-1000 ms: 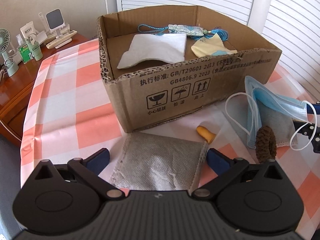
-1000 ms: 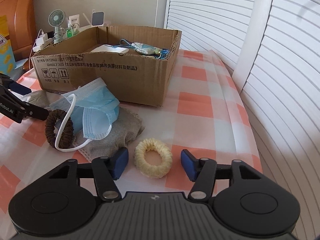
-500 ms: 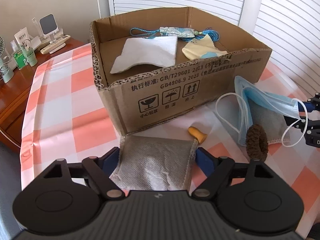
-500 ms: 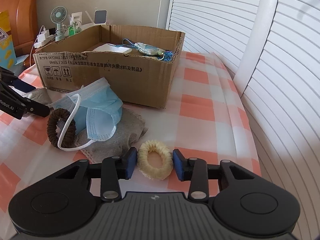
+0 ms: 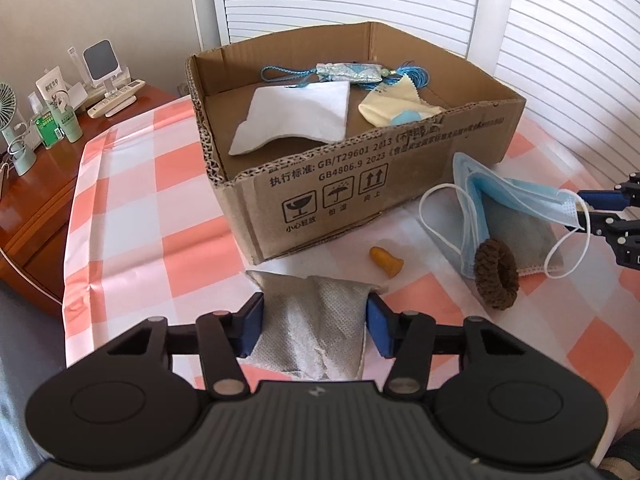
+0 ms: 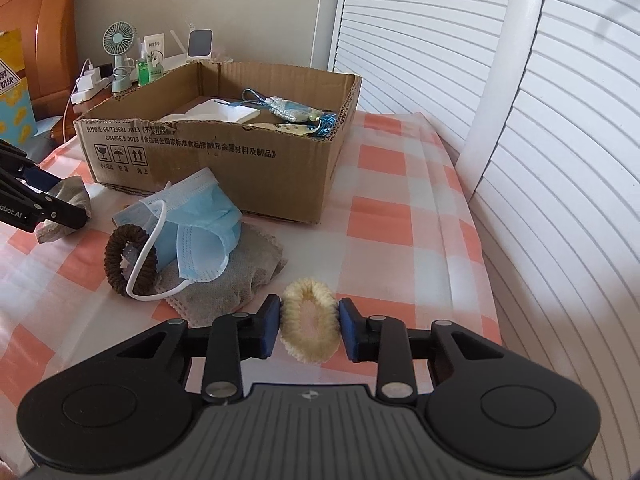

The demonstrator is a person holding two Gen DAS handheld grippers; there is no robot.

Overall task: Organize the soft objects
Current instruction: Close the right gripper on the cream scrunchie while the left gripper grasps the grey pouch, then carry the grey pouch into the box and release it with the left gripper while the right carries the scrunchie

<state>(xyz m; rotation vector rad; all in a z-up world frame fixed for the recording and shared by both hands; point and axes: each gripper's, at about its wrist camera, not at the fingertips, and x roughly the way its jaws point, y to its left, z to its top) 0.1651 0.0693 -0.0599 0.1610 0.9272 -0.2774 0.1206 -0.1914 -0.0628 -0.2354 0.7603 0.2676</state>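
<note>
Grey fabric pouch (image 5: 314, 326) sits squeezed between the blue pads of the left gripper (image 5: 314, 324), its sides bunched up where the jaws press in on it. Just ahead of those jaws lies a small orange earplug (image 5: 386, 261) on the checked tablecloth (image 5: 132, 216), and beyond that stands the cardboard box (image 5: 360, 184), holding a white cloth (image 5: 296, 118), a pale yellow cloth (image 5: 394, 106) and a blue tasselled charm (image 5: 344, 74).

Over on the other side, the right gripper (image 6: 310, 326) has its jaws closed in against a fluffy cream hair tie (image 6: 310, 330), both pads touching its outer edge and pinching it into an oval. Ahead and to the left of these jaws, a blue face mask (image 6: 200, 224) lies crumpled on a second grey pouch (image 6: 236, 276), with a brown hair tie (image 6: 130, 260) leaning against the mask and one white ear loop draped through it. The box is farther ahead, past the mask. A small fan (image 6: 118, 54) and bottles stand on the wooden cabinet behind it.
</note>
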